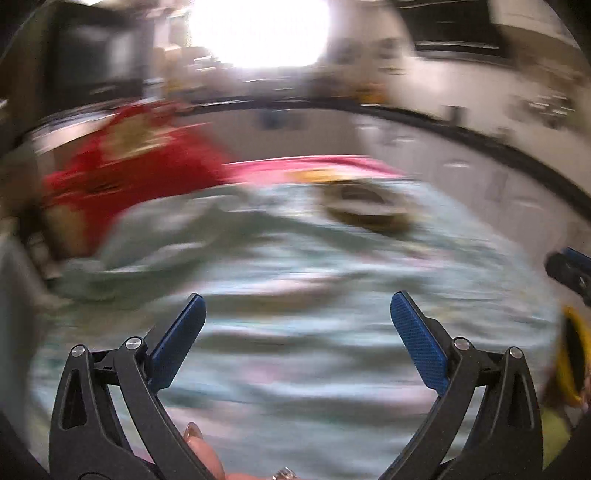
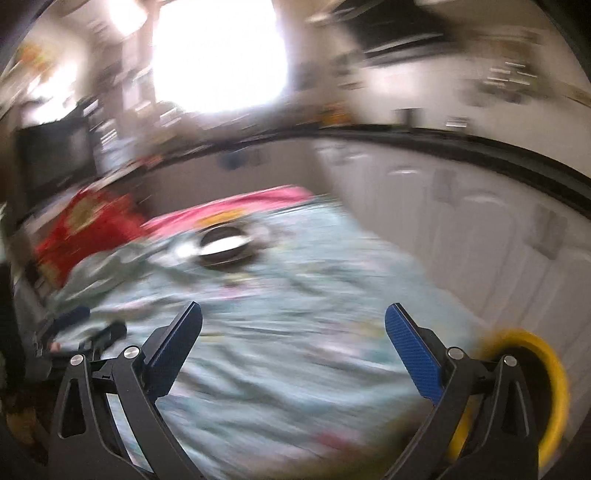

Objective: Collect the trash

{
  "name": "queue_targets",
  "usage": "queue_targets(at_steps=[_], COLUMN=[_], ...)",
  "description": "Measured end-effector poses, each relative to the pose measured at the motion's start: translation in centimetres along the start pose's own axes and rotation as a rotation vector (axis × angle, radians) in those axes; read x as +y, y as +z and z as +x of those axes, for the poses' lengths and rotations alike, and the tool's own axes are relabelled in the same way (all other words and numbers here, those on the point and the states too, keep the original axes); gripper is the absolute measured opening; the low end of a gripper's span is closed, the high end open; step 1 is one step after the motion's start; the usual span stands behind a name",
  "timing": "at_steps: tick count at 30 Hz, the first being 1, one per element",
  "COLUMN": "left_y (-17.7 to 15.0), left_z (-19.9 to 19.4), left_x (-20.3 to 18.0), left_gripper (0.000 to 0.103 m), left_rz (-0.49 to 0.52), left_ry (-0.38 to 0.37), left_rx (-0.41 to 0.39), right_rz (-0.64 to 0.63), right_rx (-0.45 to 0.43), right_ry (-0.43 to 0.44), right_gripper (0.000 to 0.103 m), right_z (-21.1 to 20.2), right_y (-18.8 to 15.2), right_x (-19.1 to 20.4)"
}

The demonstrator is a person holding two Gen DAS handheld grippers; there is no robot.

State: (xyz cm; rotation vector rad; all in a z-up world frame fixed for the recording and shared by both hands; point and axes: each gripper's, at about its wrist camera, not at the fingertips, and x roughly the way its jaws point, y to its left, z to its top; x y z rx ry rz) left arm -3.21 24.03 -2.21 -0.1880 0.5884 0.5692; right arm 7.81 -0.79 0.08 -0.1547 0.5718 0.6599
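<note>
Both views are blurred by motion. My left gripper [image 1: 297,306] is open above a pale green patterned bedspread [image 1: 295,350], with nothing between its blue pads. My right gripper [image 2: 293,315] is open too, empty, over the same bedspread [image 2: 295,350]. A round dark bowl-like object [image 1: 364,206] [image 2: 225,247] lies far ahead on the bed. A yellow-rimmed round container [image 2: 550,391] [image 1: 574,354] sits at the lower right, beside the right gripper. The right gripper's tip [image 1: 569,269] shows at the left wrist view's right edge. No distinct piece of trash can be made out.
A red cloth [image 1: 140,173] [image 2: 88,229] and a pink blanket [image 1: 314,166] [image 2: 251,201] lie at the bed's far end. White cabinets [image 2: 461,214] under a dark counter edge run along the right. A bright window [image 1: 258,29] is ahead. A finger [image 1: 201,454] shows below.
</note>
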Motion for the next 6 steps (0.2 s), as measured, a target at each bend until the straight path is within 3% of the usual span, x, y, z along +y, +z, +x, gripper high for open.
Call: queue_targets(at_steps=[3,6], left_y=[-0.5,-1.8], left_z=[3.1,6.4], left_x=[7.3,13.2], left_gripper=[0.092,0.092], left_rz=[-0.069,-0.192], left_ry=[0.201,0.313], left_rx=[0.09,0.217], right_rz=[-0.093,-0.15], right_rx=[0.106,0.25], right_ry=[0.139,0.233], right_gripper=[0.097,0.096], right_z=[6.0,11.8], right_y=[0.6,-0.3], right_x=[7.4,14.9])
